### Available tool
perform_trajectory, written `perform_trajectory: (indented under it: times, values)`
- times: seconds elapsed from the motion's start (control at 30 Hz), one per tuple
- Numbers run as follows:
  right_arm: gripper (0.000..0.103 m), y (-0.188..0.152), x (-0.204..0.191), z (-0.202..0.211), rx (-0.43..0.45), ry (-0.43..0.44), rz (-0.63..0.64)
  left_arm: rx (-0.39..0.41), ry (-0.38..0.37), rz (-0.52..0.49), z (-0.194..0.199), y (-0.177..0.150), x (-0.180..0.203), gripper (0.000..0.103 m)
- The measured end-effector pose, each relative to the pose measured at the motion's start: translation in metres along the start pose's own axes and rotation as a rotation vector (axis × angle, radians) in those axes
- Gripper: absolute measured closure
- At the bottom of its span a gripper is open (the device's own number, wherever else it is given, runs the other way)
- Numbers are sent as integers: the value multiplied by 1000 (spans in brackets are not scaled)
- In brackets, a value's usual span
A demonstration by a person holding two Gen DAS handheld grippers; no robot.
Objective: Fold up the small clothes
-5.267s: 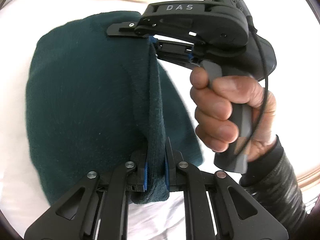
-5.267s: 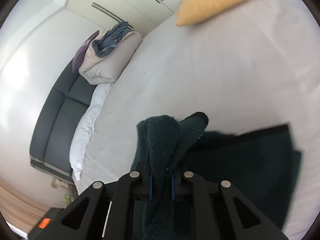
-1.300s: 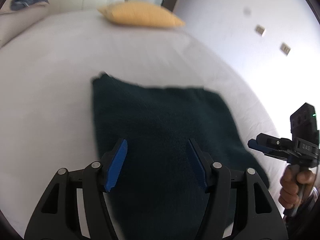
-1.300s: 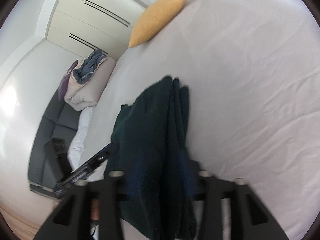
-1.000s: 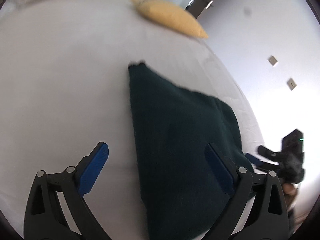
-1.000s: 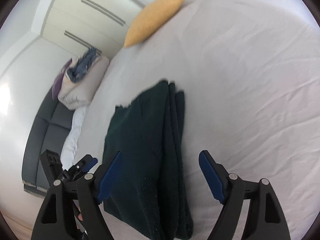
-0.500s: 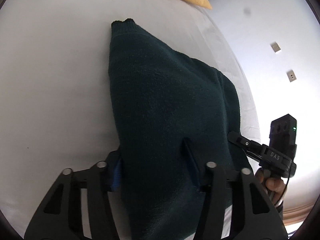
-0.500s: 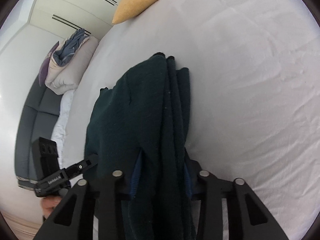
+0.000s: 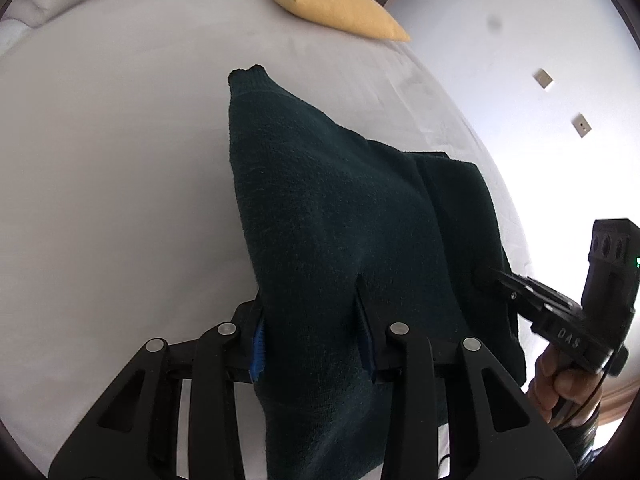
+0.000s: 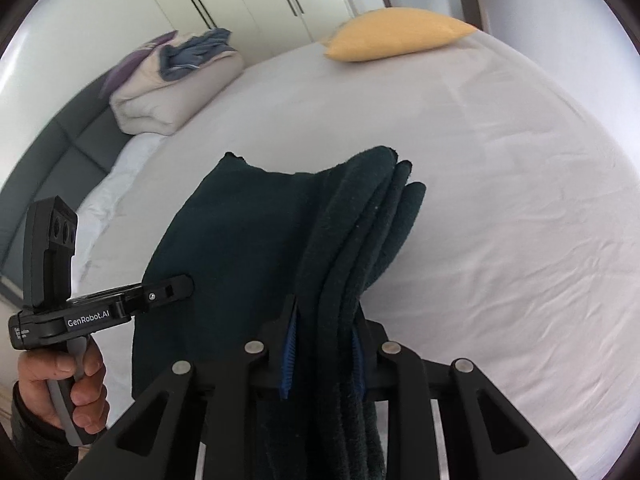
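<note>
On the white bed sheet (image 9: 120, 168), a dark green knit garment (image 9: 332, 216) is lying folded, its near edge lifted off the sheet by both grippers; its far corner is pointing toward the yellow pillow (image 9: 332, 10) at the head of the bed.

Left gripper (image 9: 314, 336): fingers closing from either side on the near left part of the garment, blue pads (image 9: 258, 344) pressing into the knit, fabric bunching between them and draping down over the gripper body; seen from the right wrist view, the same gripper (image 10: 176, 286) is reaching in from the left, its tip touching the garment's left edge, a bare hand (image 10: 68, 392) wrapping its grey handle.

Right gripper (image 10: 322, 356): fingers pinching the stacked right edge of the garment (image 10: 248, 248), where several folded layers are showing side by side as rounded ridges; blue pads (image 10: 290, 344) are bearing on both sides of the stack; in the left wrist view this gripper (image 9: 496, 278) is entering from the right, its tip buried in the garment's right side, a hand (image 9: 564, 384) gripping below.

Background, right wrist view: a folded beige duvet (image 10: 172, 88) carrying a blue-grey cloth (image 10: 192, 54) is sitting on a dark grey sofa (image 10: 60, 152) beside the bed; white wardrobe doors (image 10: 240, 0) are standing behind; two wall sockets (image 9: 562, 102) are showing on the white wall in the left wrist view.
</note>
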State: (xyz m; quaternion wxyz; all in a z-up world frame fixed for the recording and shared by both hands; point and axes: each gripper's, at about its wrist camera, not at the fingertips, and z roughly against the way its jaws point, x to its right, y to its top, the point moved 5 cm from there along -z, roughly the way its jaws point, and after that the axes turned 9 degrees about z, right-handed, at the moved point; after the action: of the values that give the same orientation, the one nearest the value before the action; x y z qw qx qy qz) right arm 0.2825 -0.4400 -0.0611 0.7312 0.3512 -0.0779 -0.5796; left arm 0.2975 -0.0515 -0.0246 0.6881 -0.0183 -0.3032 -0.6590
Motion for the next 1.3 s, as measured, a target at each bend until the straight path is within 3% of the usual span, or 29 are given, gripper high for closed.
perform_trajectory:
  times: [0.23, 0.5, 0.63, 0.73, 0.83, 0.97, 1.07, 1.13, 1.3]
  values:
    - [78, -37, -59, -12, -30, 72, 8, 6, 24, 34, 41, -44, -51, 69]
    - [78, -86, -63, -37, -86, 54, -51, -16, -16, 76, 16, -78, -86, 66]
    - [75, -97, -43, -49, -85, 110, -154, -16, -46, 103, 8, -80, -92, 56]
    - [72, -103, -34, -55, -72, 158, -211, -21, -57, 142, 3, -89, -109, 40]
    - [71, -107, -29, -57, -48, 190, -226, -14, -73, 157, 0, -91, -112, 36]
    - [69, -106, -32, -55, -33, 182, -221, 19, -37, 149, -3, -89, -103, 32]
    - [60, -101, -39, -42, -7, 123, -205, 111, 22, 114, 19, -92, -94, 32]
    - [55, -97, -43, -28, 27, 63, -164, 213, 74, 65, 45, -92, -82, 32]
    - [44, -96, -54, 23, 139, -47, -84, 532, 207, -20, 129, -105, -56, 15]
